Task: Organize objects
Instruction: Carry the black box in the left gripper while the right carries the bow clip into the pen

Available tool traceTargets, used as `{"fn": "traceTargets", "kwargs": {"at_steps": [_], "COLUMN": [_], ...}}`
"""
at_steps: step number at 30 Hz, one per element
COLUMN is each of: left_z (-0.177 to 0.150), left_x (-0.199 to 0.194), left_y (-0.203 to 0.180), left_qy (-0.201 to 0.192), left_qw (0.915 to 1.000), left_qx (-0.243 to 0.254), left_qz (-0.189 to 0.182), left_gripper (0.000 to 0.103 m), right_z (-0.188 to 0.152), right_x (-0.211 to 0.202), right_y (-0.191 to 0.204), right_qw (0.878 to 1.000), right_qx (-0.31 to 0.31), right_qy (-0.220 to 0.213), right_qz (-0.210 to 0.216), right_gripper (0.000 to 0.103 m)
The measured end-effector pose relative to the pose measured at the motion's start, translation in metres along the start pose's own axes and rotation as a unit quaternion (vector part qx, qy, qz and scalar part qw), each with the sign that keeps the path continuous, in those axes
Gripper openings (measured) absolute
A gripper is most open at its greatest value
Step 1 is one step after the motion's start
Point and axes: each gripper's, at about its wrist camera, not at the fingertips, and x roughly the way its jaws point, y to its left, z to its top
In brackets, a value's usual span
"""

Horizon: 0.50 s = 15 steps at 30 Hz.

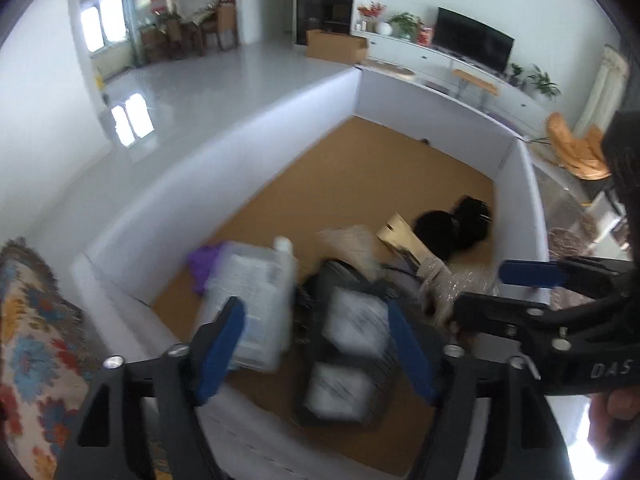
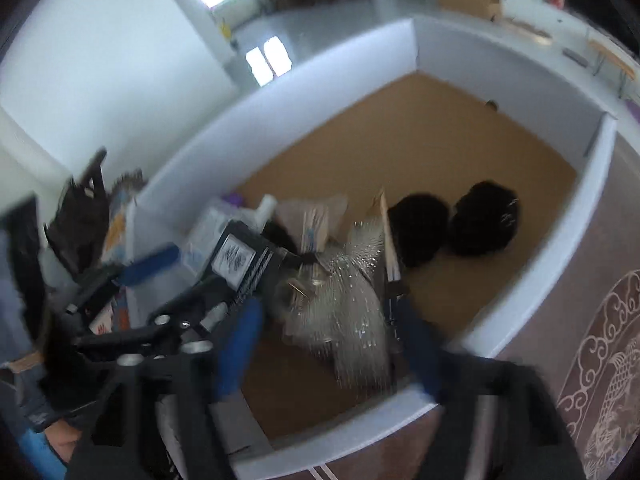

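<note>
- My left claw [image 1: 316, 354] sits at the bottom of its frame with both blue pads spread wide; nothing is pinched between them, and the blurred black box with white labels [image 1: 348, 356] lies beyond the gap.
- My right claw [image 2: 332, 350] is likewise spread wide at the bottom of its frame, gripping nothing, with the sparkly silver bag [image 2: 352, 312] showing past the gap.
- All the objects lie heaped in the near end of the white-walled bin [image 1: 224, 160] on its brown floor: the clear plastic package [image 1: 250, 300], a purple item [image 1: 204, 266], and two black round bundles [image 1: 456, 228] farther back at right.
- Only the left view shows the television [image 1: 474, 42] at upper right and the patterned rug [image 1: 36, 340] at lower left.
- Only the right view shows the brown ornamented mat [image 2: 600, 360] at lower right.
</note>
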Motion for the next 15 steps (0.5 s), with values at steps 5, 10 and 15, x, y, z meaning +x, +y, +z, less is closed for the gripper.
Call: {"fn": "traceTargets", "kwargs": {"at_steps": [5,10,15], "left_z": [0.012,0.019,0.019], "left_x": [-0.018,-0.041,-0.044], "left_y": [0.003,0.008,0.012], "left_qy": [-0.030,-0.068,-0.030], "left_qw": [0.9991,0.9932,0.9946], "left_qx": [-0.023,-0.079,-0.092], "left_qz": [0.021,0.052,0.038], "left_gripper": [0.096,0.096,0.096], "right_z": [0.006,0.015,0.020], "right_x": [-0.018,-0.052,-0.069], "right_y": [-0.004,-0.008,-0.007], "right_qw": [0.999,0.997,0.994], "right_qx": [0.003,-0.006,-0.015], "right_qy": [-0.032,-0.060,-0.074], "right_qz": [-0.024,-0.050,-0.078], "right_gripper": [0.088,0.090,0.093]}}
